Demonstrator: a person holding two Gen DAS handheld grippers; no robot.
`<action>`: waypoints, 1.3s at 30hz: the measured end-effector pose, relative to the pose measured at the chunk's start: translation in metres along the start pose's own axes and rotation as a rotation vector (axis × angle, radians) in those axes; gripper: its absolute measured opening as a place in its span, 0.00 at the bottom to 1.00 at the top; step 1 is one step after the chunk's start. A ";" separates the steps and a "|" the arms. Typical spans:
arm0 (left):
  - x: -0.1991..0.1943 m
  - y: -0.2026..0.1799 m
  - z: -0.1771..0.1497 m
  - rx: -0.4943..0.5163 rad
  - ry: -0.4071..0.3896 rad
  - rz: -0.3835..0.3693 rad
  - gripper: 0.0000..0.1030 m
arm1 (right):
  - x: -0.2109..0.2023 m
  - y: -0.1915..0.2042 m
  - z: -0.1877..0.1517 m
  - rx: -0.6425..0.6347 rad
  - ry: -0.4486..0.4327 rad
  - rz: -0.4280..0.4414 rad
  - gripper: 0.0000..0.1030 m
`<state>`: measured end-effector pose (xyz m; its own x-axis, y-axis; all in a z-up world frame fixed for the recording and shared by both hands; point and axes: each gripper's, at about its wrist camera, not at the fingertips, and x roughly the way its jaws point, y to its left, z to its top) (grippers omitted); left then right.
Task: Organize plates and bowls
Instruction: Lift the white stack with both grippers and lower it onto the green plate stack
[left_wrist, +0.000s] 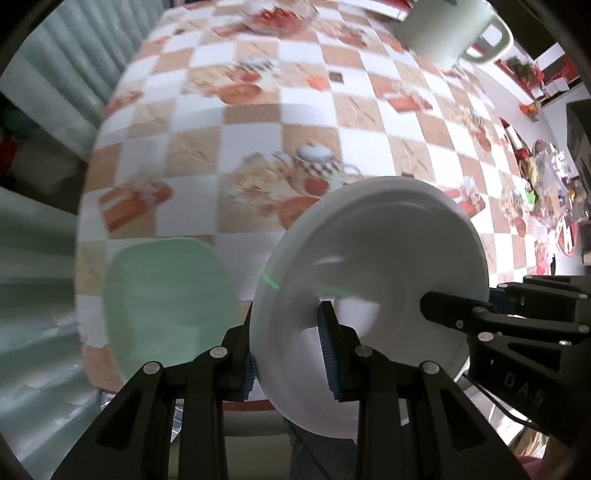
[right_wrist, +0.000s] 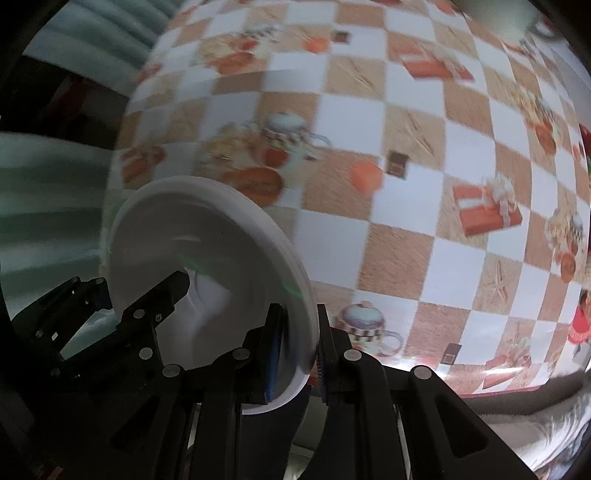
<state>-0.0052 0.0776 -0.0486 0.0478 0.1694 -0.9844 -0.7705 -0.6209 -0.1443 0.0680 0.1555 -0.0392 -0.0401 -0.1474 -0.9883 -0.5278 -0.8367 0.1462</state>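
A white bowl (left_wrist: 373, 266) is held in the air above the near edge of the table, tilted on its side. My left gripper (left_wrist: 290, 350) is shut on its left rim, and my right gripper (right_wrist: 297, 343) is shut on its right rim (right_wrist: 295, 280). The right gripper's finger (left_wrist: 454, 310) shows inside the bowl in the left wrist view, and the left gripper's finger (right_wrist: 162, 295) shows inside it in the right wrist view. A pale green plate (left_wrist: 166, 299) lies on the table left of the bowl.
The table (left_wrist: 258, 122) has a checked cloth printed with teapots and gift boxes. A white mug (left_wrist: 450, 29) stands at the far right. A glass dish with red contents (left_wrist: 277, 18) is at the far edge. Clutter lies along the right side (left_wrist: 543, 184).
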 end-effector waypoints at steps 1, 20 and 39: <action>-0.004 0.005 -0.002 -0.006 -0.009 0.004 0.32 | 0.001 0.007 -0.003 -0.012 -0.004 0.001 0.17; -0.061 0.126 -0.044 -0.160 -0.069 0.067 0.32 | 0.010 0.146 -0.011 -0.233 0.001 0.005 0.17; -0.049 0.143 -0.046 -0.193 -0.047 0.061 0.32 | 0.024 0.158 -0.001 -0.234 0.041 -0.014 0.18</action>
<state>-0.0883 -0.0544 -0.0253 -0.0284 0.1597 -0.9868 -0.6346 -0.7655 -0.1056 -0.0152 0.0191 -0.0399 0.0030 -0.1528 -0.9882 -0.3168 -0.9375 0.1440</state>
